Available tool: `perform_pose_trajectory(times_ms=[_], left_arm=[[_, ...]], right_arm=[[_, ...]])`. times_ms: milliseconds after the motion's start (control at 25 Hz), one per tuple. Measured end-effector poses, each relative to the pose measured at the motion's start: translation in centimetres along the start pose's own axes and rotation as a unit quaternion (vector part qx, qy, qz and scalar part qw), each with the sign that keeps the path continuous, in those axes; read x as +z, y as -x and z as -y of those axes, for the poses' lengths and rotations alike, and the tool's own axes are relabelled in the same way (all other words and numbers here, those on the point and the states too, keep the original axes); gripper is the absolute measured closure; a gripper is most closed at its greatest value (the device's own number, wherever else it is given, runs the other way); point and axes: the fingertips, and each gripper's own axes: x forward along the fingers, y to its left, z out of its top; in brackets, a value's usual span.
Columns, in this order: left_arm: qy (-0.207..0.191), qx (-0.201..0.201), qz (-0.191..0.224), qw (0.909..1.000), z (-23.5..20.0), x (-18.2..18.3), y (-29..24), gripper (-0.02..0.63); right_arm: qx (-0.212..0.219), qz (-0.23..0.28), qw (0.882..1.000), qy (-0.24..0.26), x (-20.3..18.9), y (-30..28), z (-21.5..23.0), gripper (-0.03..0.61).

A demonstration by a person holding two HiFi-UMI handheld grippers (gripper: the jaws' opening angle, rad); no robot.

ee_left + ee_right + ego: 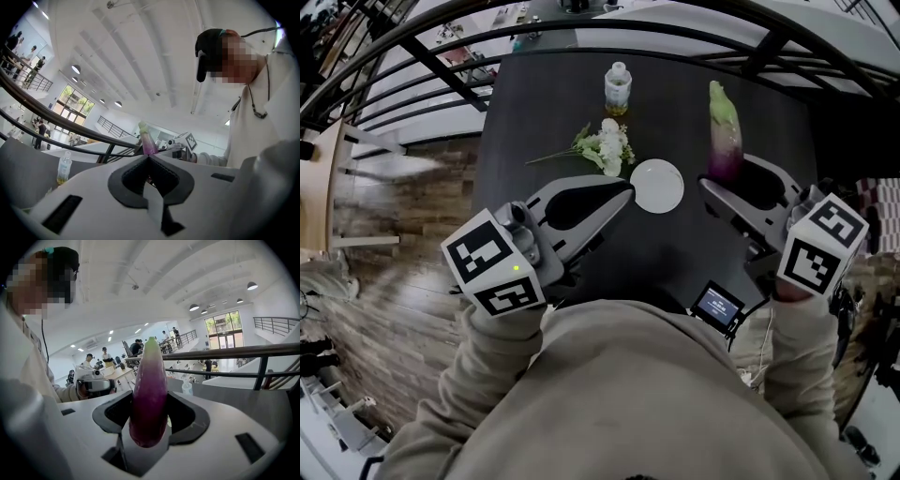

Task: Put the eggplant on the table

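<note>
The eggplant (724,141) is purple with a pale green top and stands upright over the right part of the dark table (534,103). My right gripper (733,180) is shut on its purple lower end. In the right gripper view the eggplant (150,394) fills the gap between the jaws of that gripper (150,404), stem end up. Whether its base touches the table I cannot tell. My left gripper (623,192) is shut and empty, its tip beside a white plate. In the left gripper view its jaws (149,157) meet, and the eggplant (147,140) shows beyond them.
A white round plate (656,185) lies mid-table between the grippers. A bunch of white flowers (605,147) lies behind it, and a small bottle (618,89) stands at the far edge. Dark railings curve around the table. A small lit screen (718,306) hangs near my body.
</note>
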Motion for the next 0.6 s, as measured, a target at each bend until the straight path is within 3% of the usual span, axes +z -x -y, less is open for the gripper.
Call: perform_pose_trajectory(times_ms=[600], left_arm=[[0.038,0.067,0.024,0.9967,-2.3,-2.2,4.2,0.606]], right_arm=[[-0.005,-0.085,0.996,-0.007,-4.8,-5.1,3.9,0.339]])
